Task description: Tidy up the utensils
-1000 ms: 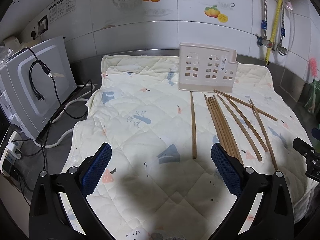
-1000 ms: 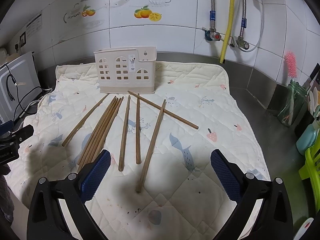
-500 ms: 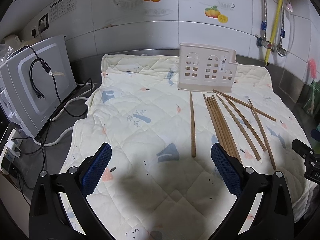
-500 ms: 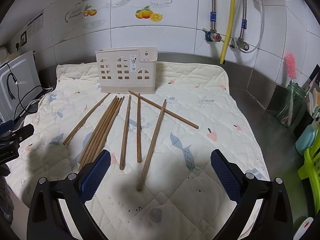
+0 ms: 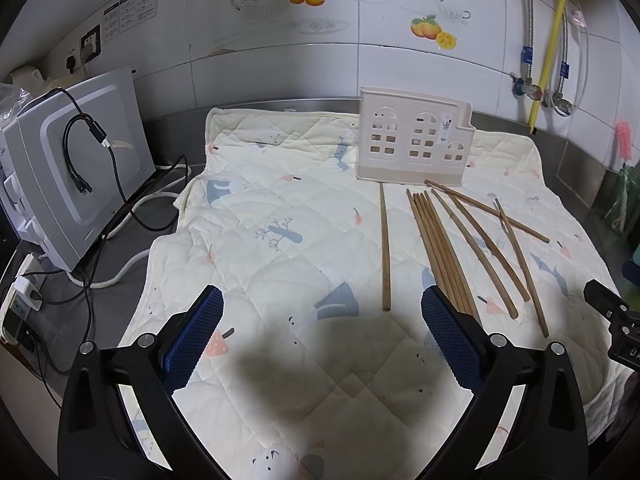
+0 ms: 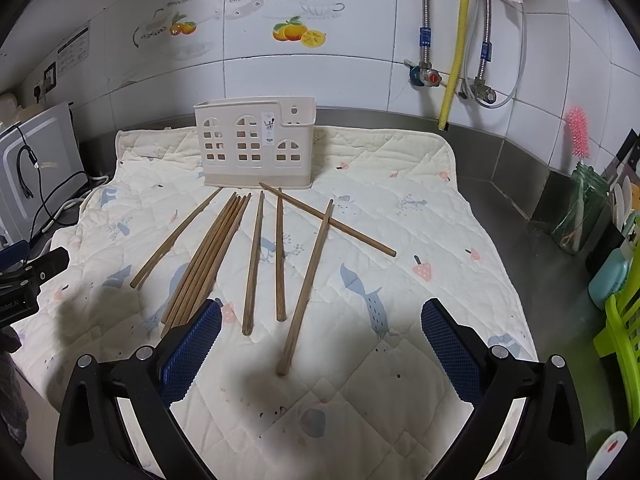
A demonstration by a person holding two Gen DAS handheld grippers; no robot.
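Observation:
Several wooden chopsticks [image 6: 224,256] lie fanned out on a quilted cream mat [image 6: 400,240], in front of a beige house-shaped utensil holder [image 6: 256,144] standing at the back. In the left wrist view the chopsticks [image 5: 440,248] lie right of centre and the holder [image 5: 414,140] stands behind them. My left gripper [image 5: 320,340] is open and empty above the mat's near left part. My right gripper [image 6: 320,344] is open and empty, just short of the nearest chopstick end [image 6: 282,368].
A grey microwave [image 5: 72,184] with cables stands left of the mat. Pipes and valves [image 6: 448,76] hang on the tiled wall. A glass jar with a pink brush [image 6: 580,208] and green rack [image 6: 620,340] stand at the right on the steel counter.
Both grippers have shifted slightly; the right view has edged a little closer to the chopsticks. Nothing was grasped or moved.

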